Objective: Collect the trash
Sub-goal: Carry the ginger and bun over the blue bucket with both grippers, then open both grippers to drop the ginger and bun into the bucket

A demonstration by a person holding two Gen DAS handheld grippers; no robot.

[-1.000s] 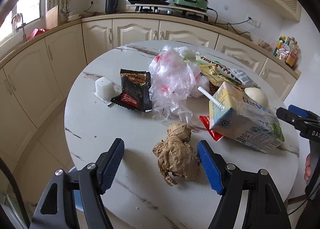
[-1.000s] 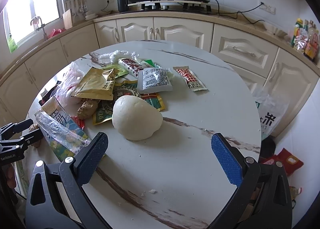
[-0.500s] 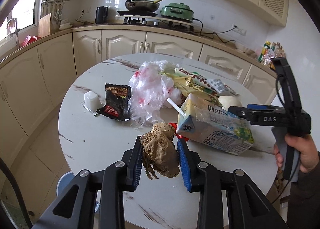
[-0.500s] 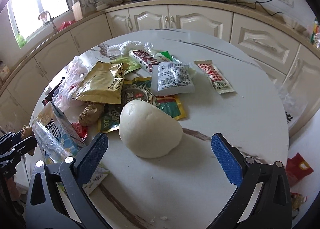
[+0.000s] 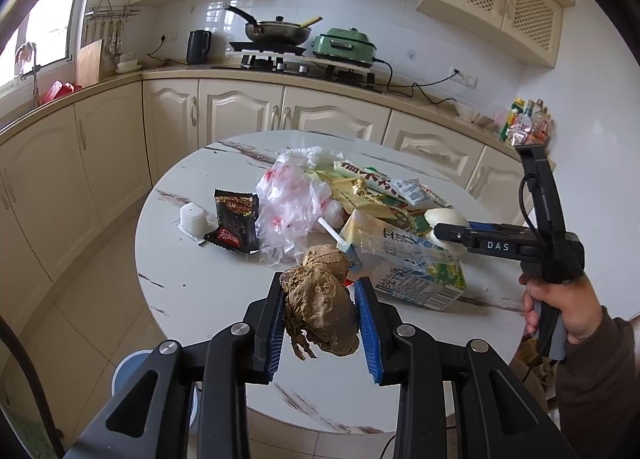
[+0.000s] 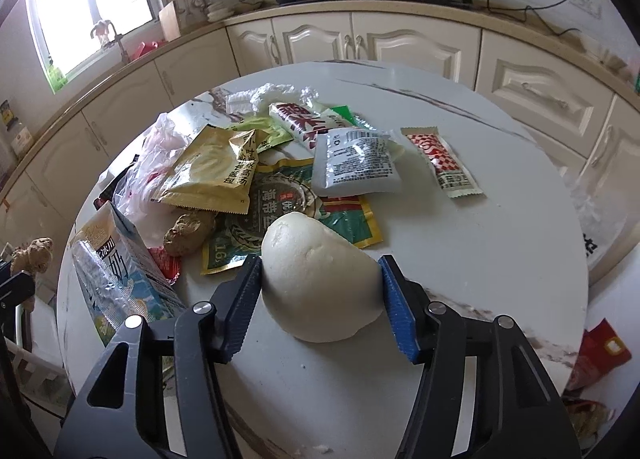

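The left tool (image 5: 320, 313) is clamped on a knobbly ginger root (image 5: 318, 309), lifted clear of the worktop (image 5: 200, 283); it is stiff and light, gripped across its thick middle. The right tool (image 6: 320, 293) is closing around a white steamed bun (image 6: 320, 279) at 6 o'clock of the wrapper pile (image 6: 280, 179). The bun looks soft and squashable, best pinched gently at its widest part.

The left gripper (image 5: 320, 315) is raised above the table, angled downward, its blue pads clamped on a lump of ginger root (image 5: 320, 311). The right gripper (image 6: 320, 291) is lower, tilted steeply down, its jaws closing around a white steamed bun (image 6: 320, 283). A hand (image 5: 560, 311) in a dark sleeve grips its handle.
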